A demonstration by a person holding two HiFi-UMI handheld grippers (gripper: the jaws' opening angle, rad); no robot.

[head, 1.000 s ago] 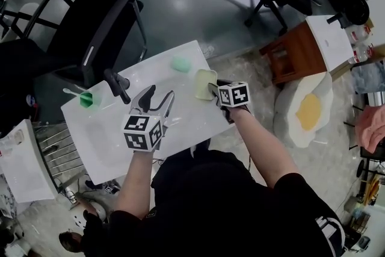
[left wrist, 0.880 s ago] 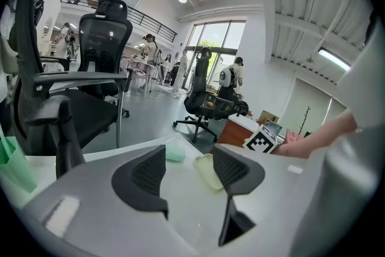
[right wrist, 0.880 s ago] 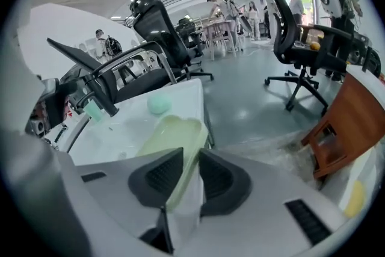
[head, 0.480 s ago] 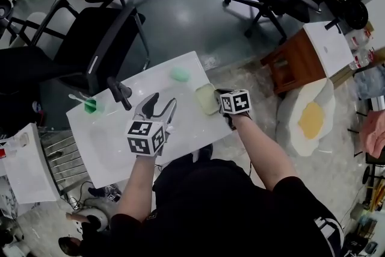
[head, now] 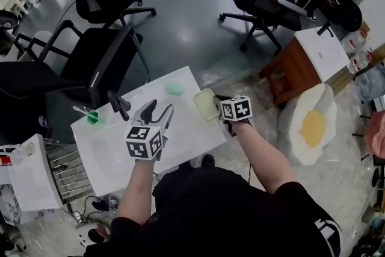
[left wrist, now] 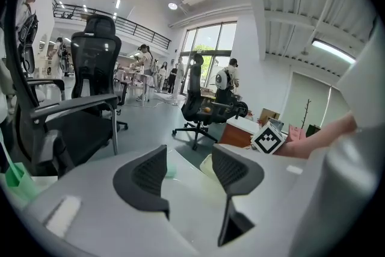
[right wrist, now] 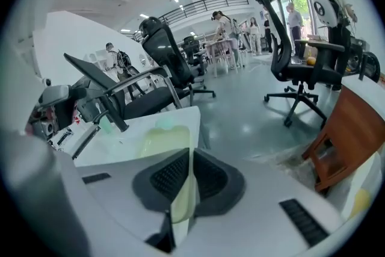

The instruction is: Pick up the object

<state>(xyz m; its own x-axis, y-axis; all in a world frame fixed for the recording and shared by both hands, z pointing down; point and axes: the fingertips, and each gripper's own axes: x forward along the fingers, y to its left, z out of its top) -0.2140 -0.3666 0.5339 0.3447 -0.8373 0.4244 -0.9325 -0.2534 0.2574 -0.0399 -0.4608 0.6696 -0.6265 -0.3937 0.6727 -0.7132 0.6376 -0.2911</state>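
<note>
Yellow tray (head: 204,104), where is it lying now, please?

— It is lying at the right edge of the table (head: 180,135), close to the far right corner. The right gripper (head: 216,100) is gripping it by the rim.

— How are the jaws of that gripper standing?

— They have just been closing, and now they are standing nearly together, pinching the thin rim of the tray between the pads. The long axis of the tray is running straight ahead from these jaws, toward the far edge of the table.

— Is the tray already leaving the table?

— I cannot tell this. I am judging that lifting is the step in hand.

— And the left gripper (head: 157,108)?

— It is hovering over the middle of the table with the jaws wide apart, and nothing is sitting between them. The tray is lying to its right, well apart, so the right hand is clearly the nearer one.

— How is the right arm posing?

— The forearm is reaching forward from the body, and the gripper is pointing forward and downward at the tray
</note>
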